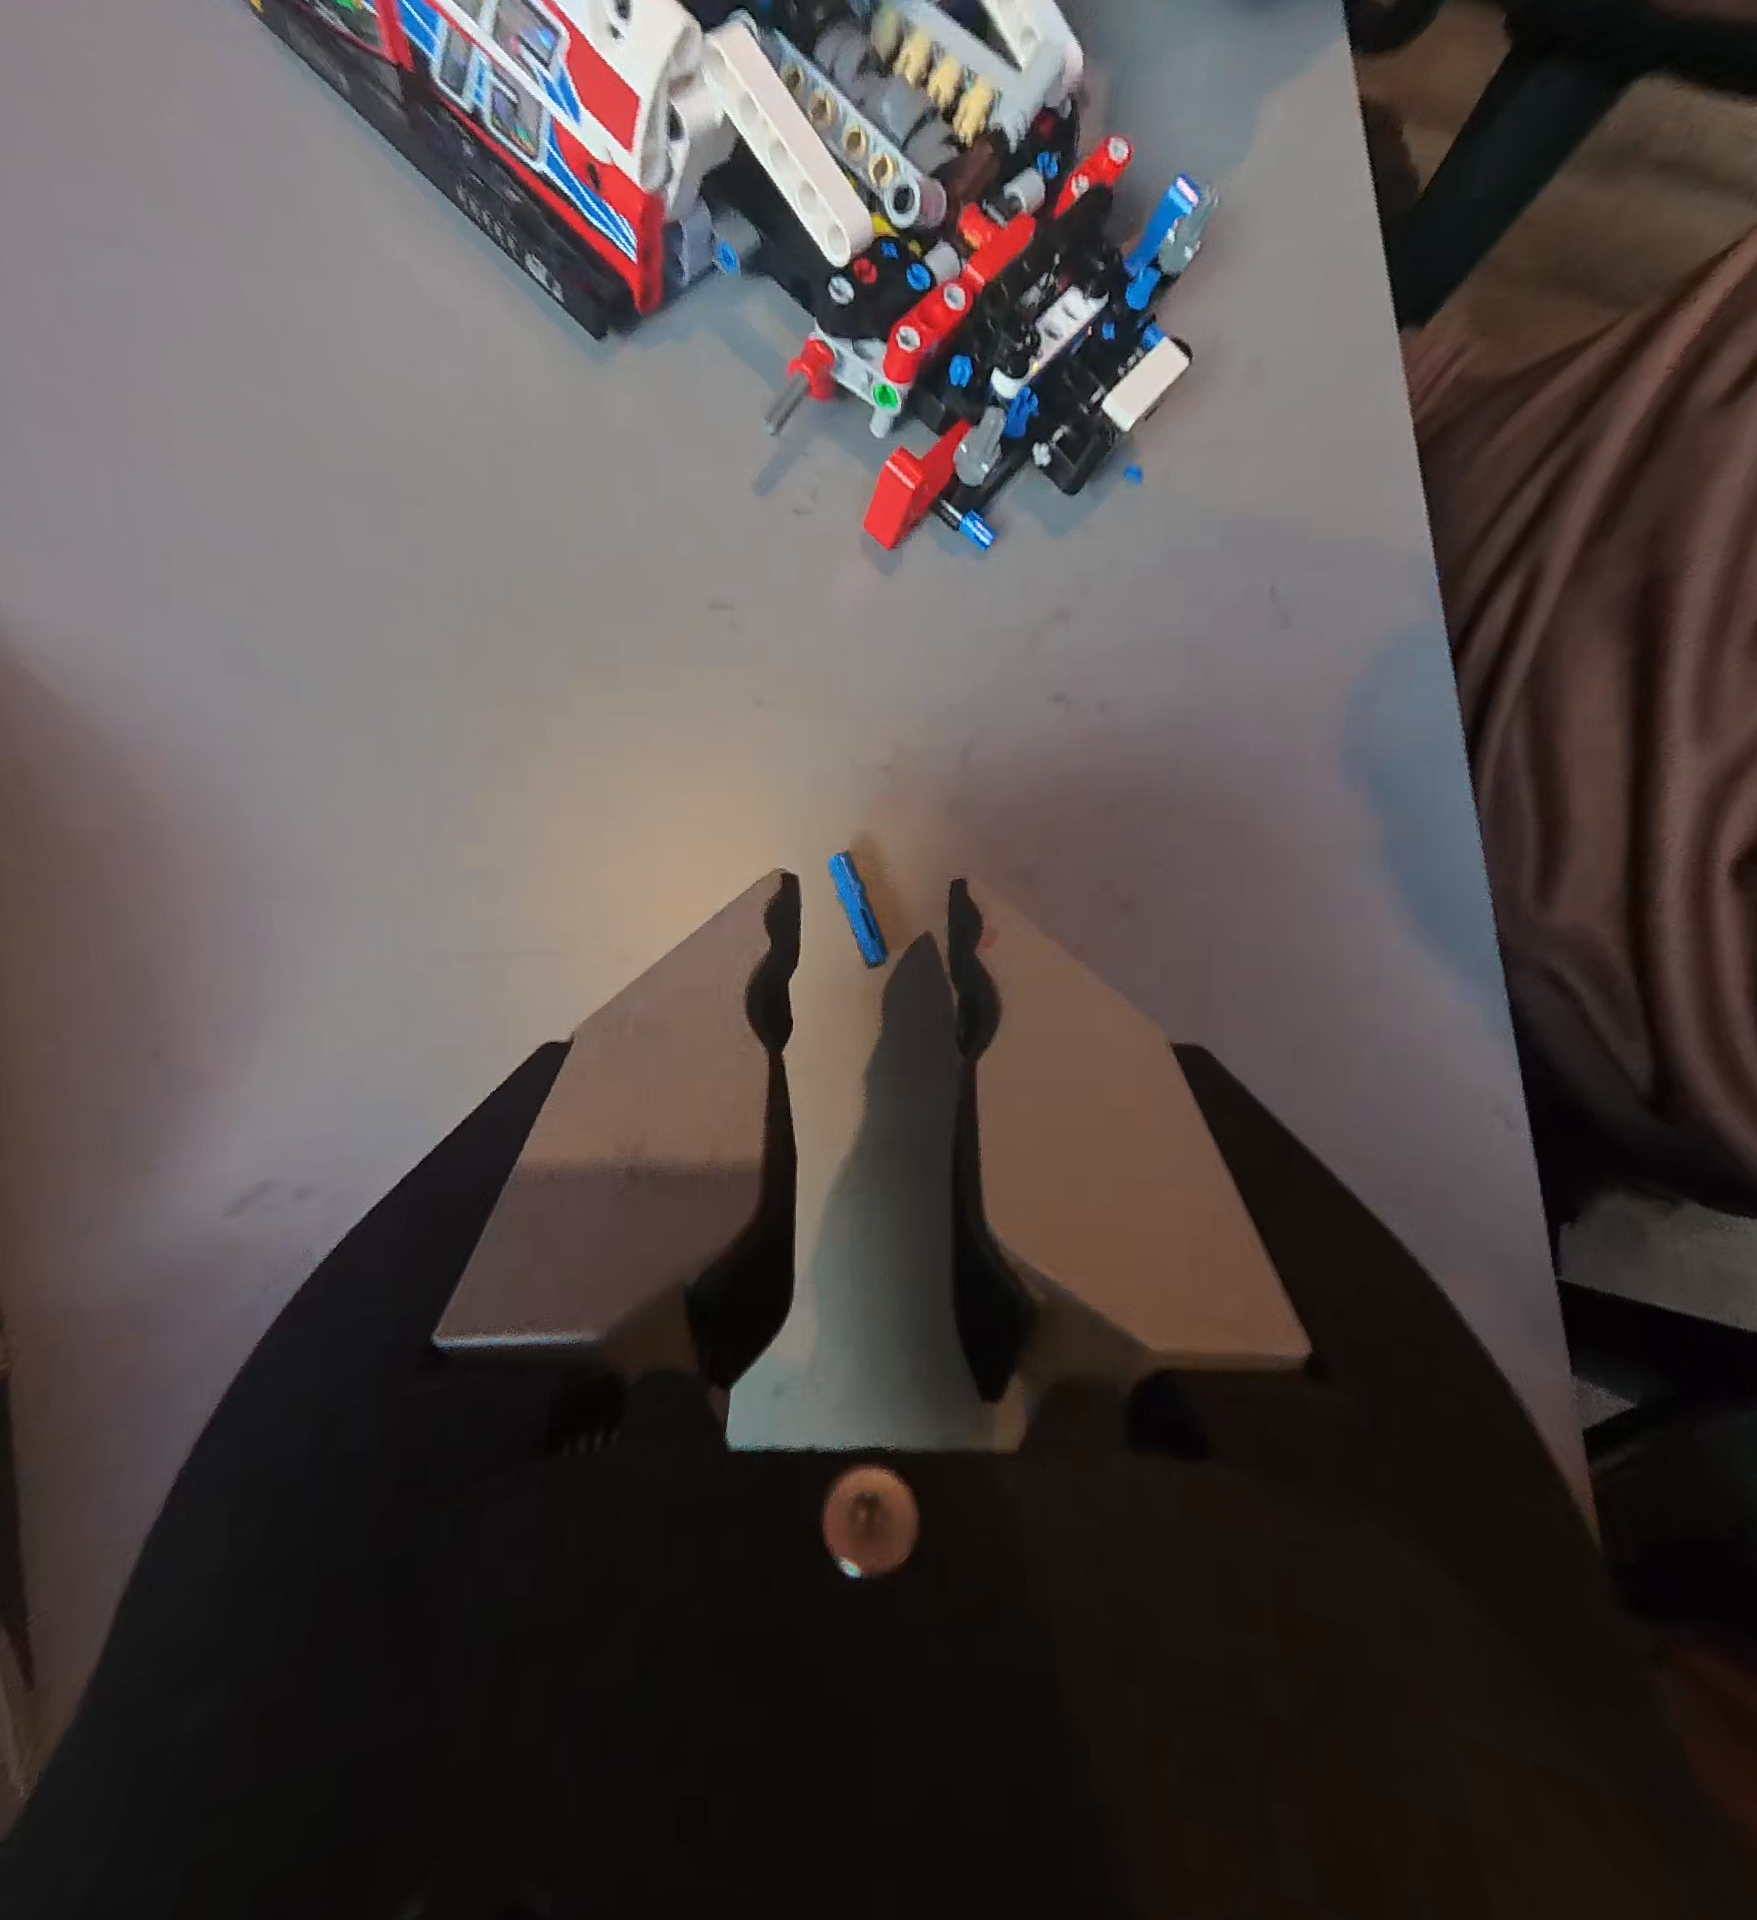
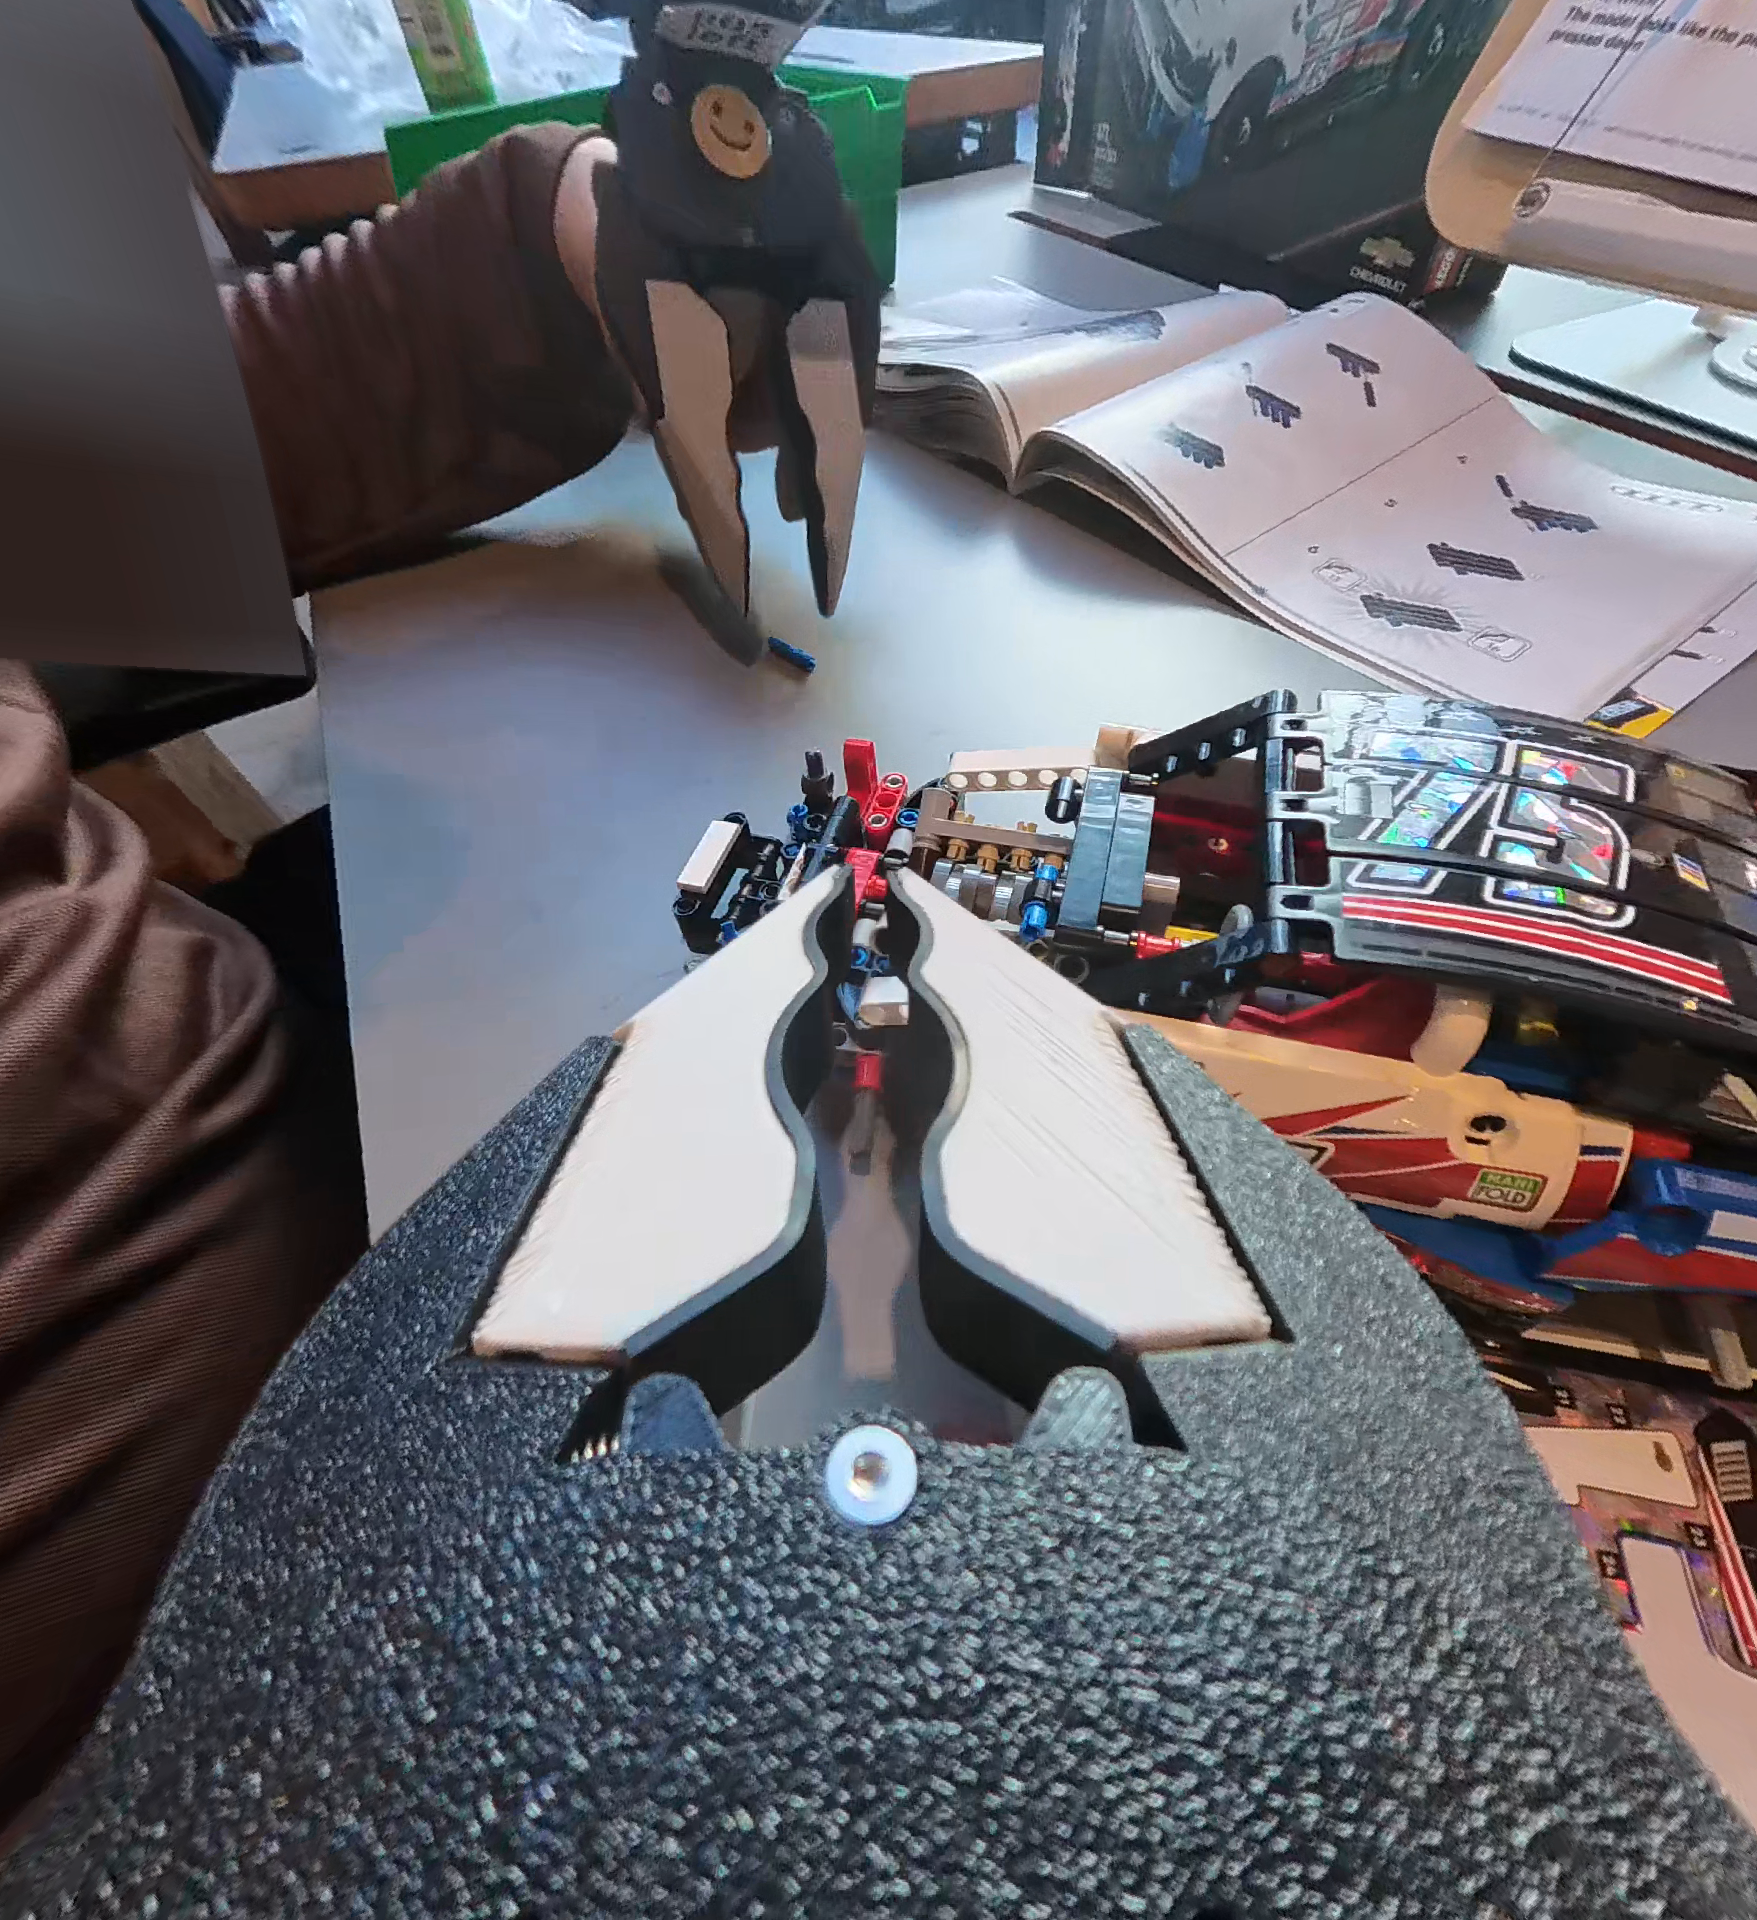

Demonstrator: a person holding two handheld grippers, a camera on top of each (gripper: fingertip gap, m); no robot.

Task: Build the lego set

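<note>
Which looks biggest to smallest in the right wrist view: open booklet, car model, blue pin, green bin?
1. Car model, though nearest the camera.
2. Open booklet.
3. Green bin, farther off and partly hidden.
4. Blue pin, clearly smallest.

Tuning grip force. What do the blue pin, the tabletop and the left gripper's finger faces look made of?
Blue pin: looks like hard moulded plastic, uniform colour, ridged.
Tabletop: smooth matte grey, probably laminate; faint scuffs.
Left gripper fingers: flat pale faces, probably printed plastic as on the right gripper, with black wavy inner pads, possibly rubber; blur leaves it open.

Grey table [image 1: 334, 727], warm light patch, brown fabric [image 1: 1632, 727] beside
</note>
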